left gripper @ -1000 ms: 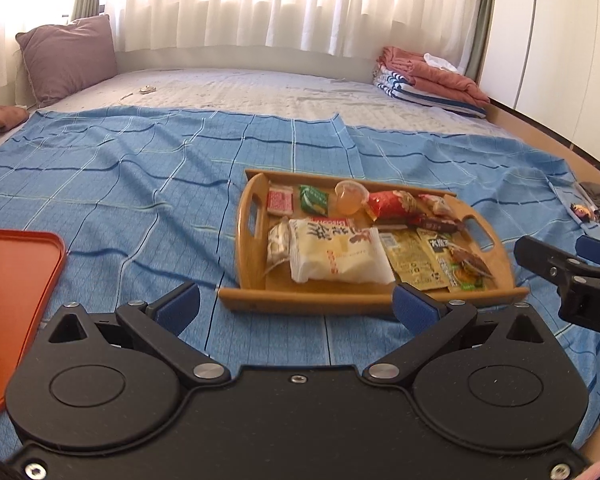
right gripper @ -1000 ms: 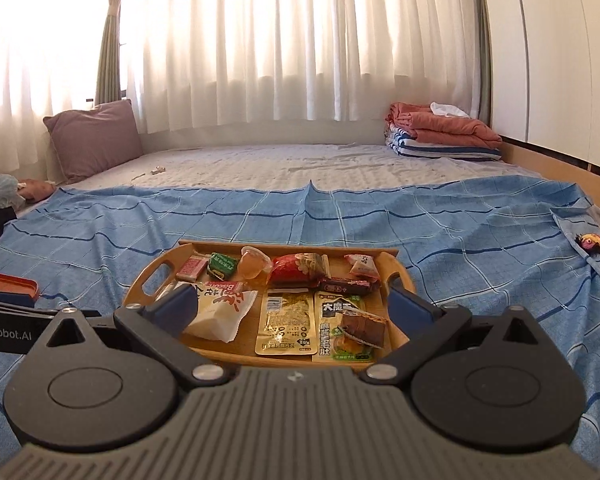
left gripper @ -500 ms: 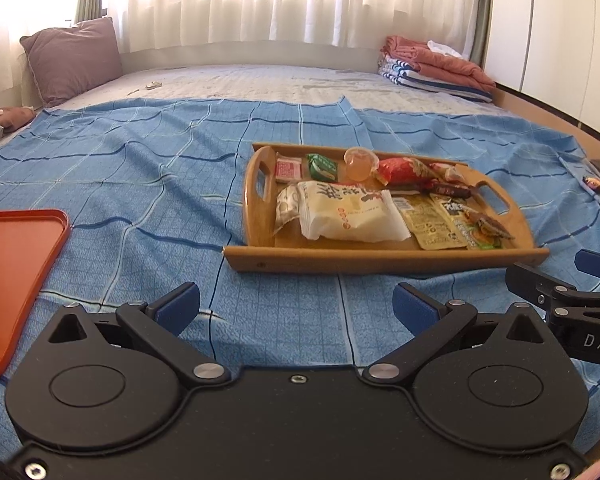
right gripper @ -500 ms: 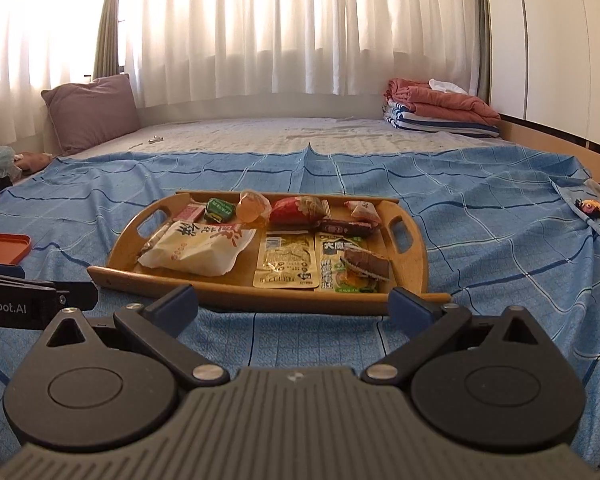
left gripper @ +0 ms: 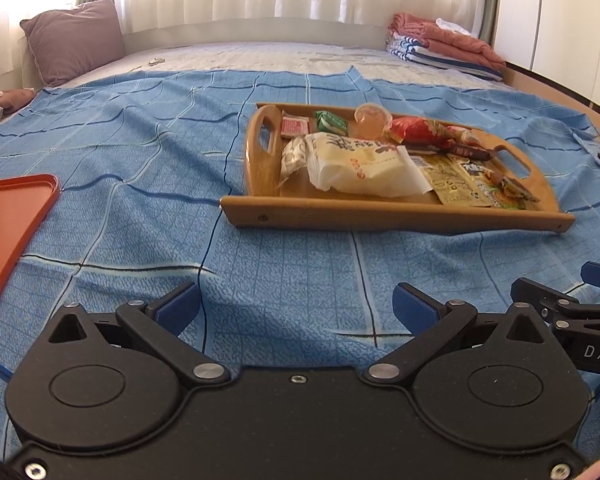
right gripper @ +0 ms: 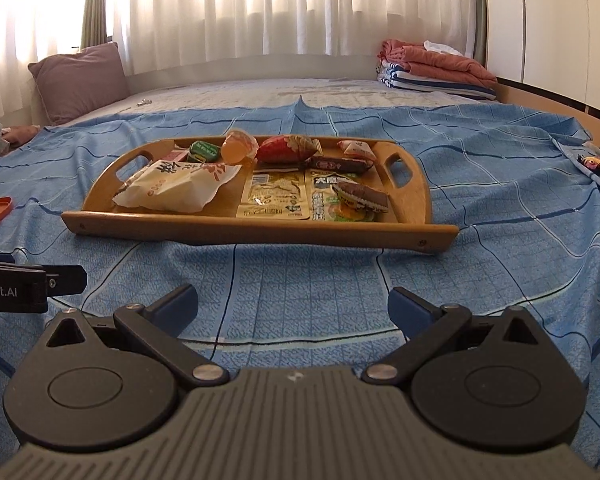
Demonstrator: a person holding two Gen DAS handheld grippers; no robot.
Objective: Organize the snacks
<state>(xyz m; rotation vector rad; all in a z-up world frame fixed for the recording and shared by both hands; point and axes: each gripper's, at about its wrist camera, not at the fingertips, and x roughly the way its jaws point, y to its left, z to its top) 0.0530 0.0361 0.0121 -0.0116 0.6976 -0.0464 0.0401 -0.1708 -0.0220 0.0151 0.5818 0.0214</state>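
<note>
Right now the snacks all lie together on the wooden tray that sits on the blue bedspread: a big white packet at its left, two flat sachets in the middle, a brown wrapped sweet on the right one, and a red bag, a jelly cup and small packets along the far rim. To my left lies an orange tray, of which I see only a bare corner. My left gripper and right gripper both hang low over the bedspread, short of the tray, each spread wide and holding nothing. I judge this fits either snacks waiting to be sorted out or snacks already gathered; I cannot tell which.
</note>
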